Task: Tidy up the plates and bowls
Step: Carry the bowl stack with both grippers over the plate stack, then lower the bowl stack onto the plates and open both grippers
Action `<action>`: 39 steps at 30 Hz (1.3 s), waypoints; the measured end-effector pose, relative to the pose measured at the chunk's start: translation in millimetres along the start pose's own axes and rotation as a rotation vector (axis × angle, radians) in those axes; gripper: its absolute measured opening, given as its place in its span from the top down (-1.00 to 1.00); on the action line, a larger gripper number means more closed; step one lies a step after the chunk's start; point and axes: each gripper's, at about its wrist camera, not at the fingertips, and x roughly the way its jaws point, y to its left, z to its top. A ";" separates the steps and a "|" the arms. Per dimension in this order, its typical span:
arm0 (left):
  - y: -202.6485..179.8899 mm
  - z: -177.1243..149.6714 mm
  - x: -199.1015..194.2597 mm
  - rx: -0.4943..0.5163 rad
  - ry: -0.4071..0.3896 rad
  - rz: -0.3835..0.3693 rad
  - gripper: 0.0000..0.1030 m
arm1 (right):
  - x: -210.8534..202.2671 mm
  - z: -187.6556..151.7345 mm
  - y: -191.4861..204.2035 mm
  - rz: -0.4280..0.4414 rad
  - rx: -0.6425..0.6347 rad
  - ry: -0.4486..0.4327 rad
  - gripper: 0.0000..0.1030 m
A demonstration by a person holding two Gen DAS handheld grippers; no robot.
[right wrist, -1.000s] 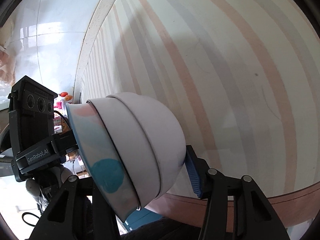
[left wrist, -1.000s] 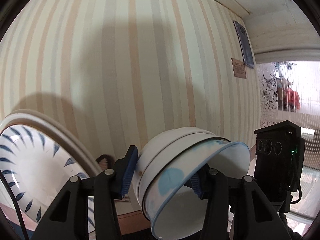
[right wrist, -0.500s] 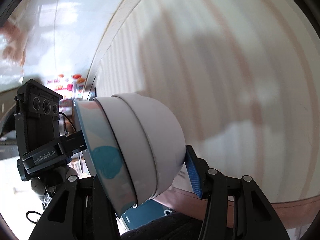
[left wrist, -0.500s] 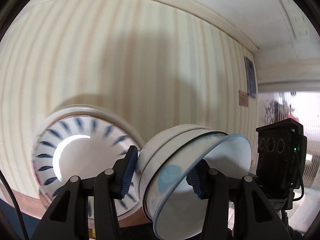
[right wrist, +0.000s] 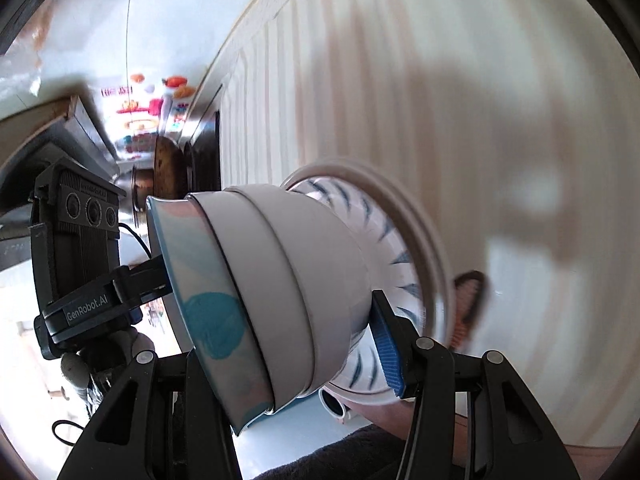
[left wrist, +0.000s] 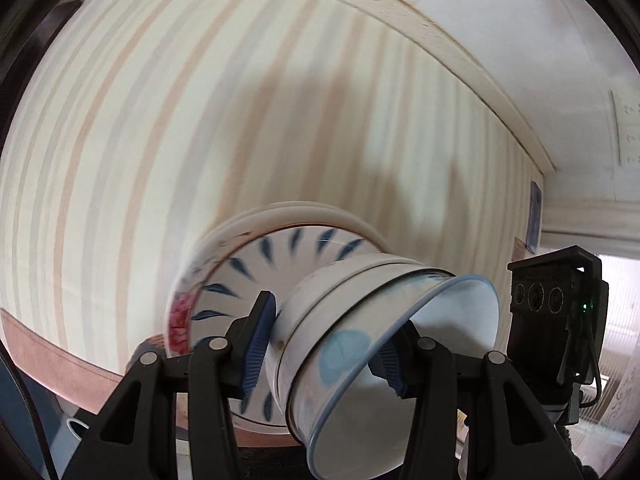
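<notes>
1. We see our left gripper at the bottom middle of the left wrist view. It pinches the wall of a stack of bowls.
2. Our right gripper sits at the bottom of the right wrist view. It pinches the same stack of bowls from the other side.
3. The bowls are tipped on their side, in the air.
4. Behind the bowls is a stack of plates with dark blue leaf marks, blurry, in the middle of the frame.
5. A striped wall fills the top.
</notes>
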 end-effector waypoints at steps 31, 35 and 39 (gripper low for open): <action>17.0 -22.1 -0.3 0.051 -0.049 0.115 0.11 | 52.8 2.7 31.7 -0.167 -0.046 0.042 -0.02; 12.3 -30.7 -10.7 0.070 -0.085 0.161 0.09 | 41.2 -1.1 39.2 -0.200 -0.075 0.003 -0.02; 9.9 -42.7 -25.4 0.101 -0.134 0.190 0.09 | 25.4 -7.4 50.4 -0.255 -0.110 -0.046 -0.02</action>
